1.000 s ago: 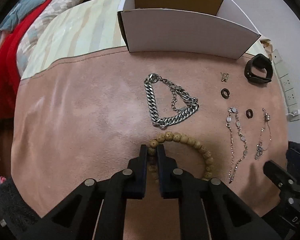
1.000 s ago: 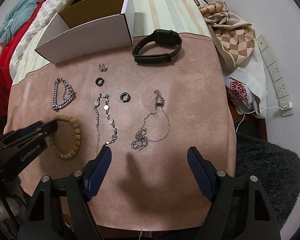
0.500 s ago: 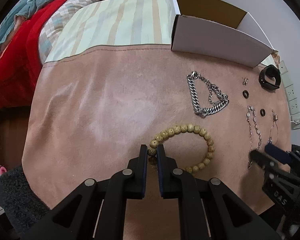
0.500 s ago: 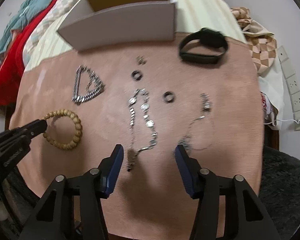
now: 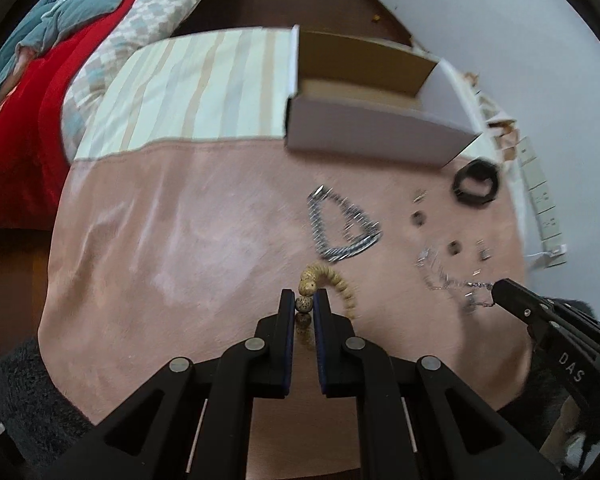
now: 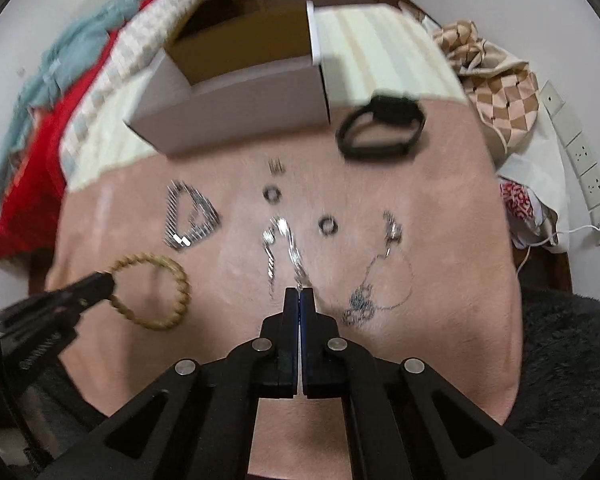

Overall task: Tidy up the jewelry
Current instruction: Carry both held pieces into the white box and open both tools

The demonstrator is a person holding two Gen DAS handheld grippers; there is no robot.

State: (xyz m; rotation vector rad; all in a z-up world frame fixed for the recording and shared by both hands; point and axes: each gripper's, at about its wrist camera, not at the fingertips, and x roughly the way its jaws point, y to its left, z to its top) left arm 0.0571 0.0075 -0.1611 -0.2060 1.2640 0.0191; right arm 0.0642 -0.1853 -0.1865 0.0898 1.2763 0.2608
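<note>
My left gripper (image 5: 304, 300) is shut on the wooden bead bracelet (image 5: 332, 280) and holds it lifted off the pink cloth; the bracelet also shows in the right wrist view (image 6: 156, 288). My right gripper (image 6: 299, 294) is shut on the end of the silver disc chain (image 6: 284, 240), which trails away from the fingertips. A heavy silver curb chain (image 5: 340, 228) lies beyond the beads. A thin silver necklace (image 6: 380, 284) lies to the right of the right gripper. The open white box (image 5: 376, 120) stands at the far edge.
A black watch band (image 6: 380, 128) lies at the far right by the box. Two dark rings (image 6: 272, 194) (image 6: 327, 225) and a small clasp (image 6: 276, 166) lie mid-cloth. A bed with red and teal covers is at left, wall sockets at right.
My right gripper has closed from wide open onto the disc chain's end. My left gripper has lifted the bead bracelet, and both views have shifted with motion blur.
</note>
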